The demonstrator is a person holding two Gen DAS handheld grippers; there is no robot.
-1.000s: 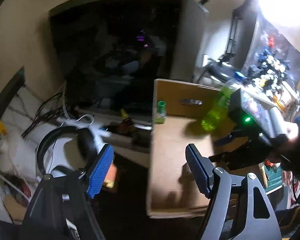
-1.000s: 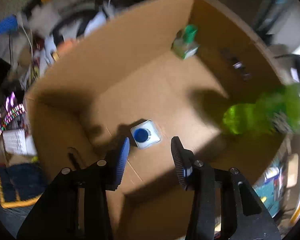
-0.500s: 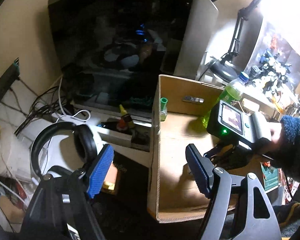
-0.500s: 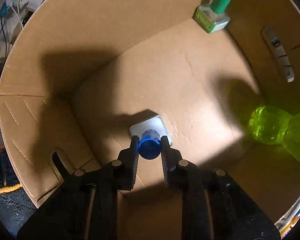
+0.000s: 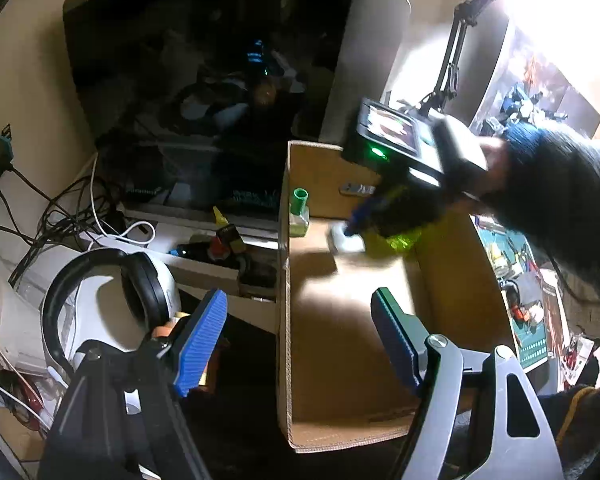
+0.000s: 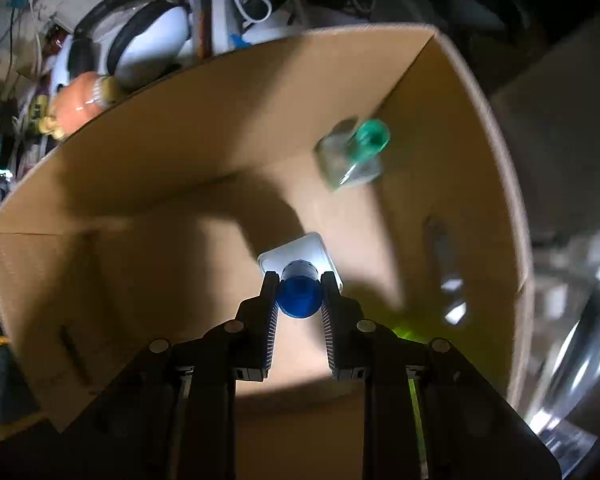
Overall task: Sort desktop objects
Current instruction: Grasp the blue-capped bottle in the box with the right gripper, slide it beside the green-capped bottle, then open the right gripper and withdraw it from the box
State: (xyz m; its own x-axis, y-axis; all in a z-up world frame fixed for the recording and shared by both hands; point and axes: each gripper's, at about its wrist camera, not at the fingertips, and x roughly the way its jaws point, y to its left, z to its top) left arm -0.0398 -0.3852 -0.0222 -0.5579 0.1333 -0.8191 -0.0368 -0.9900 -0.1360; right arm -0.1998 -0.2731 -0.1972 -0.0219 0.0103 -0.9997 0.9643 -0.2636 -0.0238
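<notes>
Behind the right tool (image 6: 299,294), a blue-capped bottle (image 6: 299,300), base hidden.

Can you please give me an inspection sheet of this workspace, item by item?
Surface: cluttered desk, mostly hidden.
Job's things: cardboard box; blue-capped white bottle, green-capped bottle, lime bottle inside.
Clutter: headphones, orange figure.
Grippers: right gripper shut on the blue cap; left gripper open, empty.
Cables: tangle beside the monitor.
Surroundings: lit desk lamp.
</notes>
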